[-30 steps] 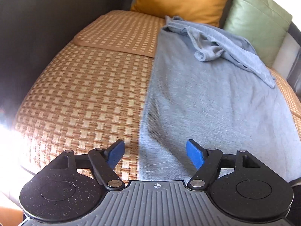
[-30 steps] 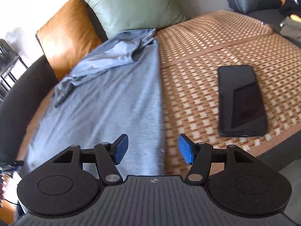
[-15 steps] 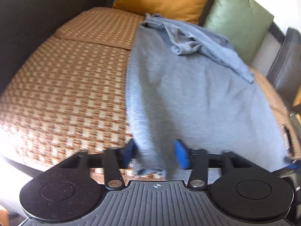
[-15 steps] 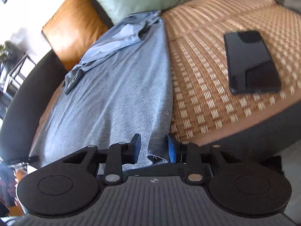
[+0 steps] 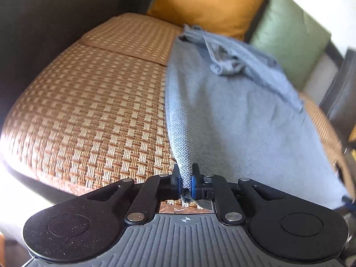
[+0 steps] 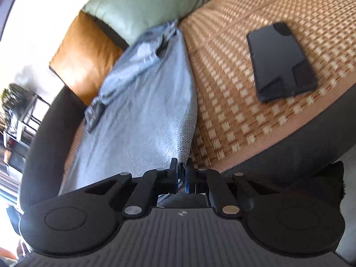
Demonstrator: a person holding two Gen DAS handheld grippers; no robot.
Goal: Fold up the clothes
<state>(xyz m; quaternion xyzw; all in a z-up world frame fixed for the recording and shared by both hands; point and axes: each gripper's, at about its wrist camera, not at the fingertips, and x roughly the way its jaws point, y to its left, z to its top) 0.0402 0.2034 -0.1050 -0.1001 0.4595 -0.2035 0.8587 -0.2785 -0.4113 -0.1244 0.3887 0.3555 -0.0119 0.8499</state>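
A grey garment lies spread lengthwise on a woven sofa seat, its far end bunched up against the cushions. My left gripper is shut on the near left corner of the garment's hem, with cloth pinched between the blue pads. In the right wrist view the same grey garment runs away from me, and my right gripper is shut on its near right corner. Both corners rise slightly off the seat.
The woven mat covers the sofa seat. An orange cushion and a green cushion lean at the back. A black phone lies on the mat right of the garment. The sofa's dark front edge is close.
Both grippers moved in over the garment's near hem corners and closed on them. The cloth at each corner is now pulled up into a ridge.
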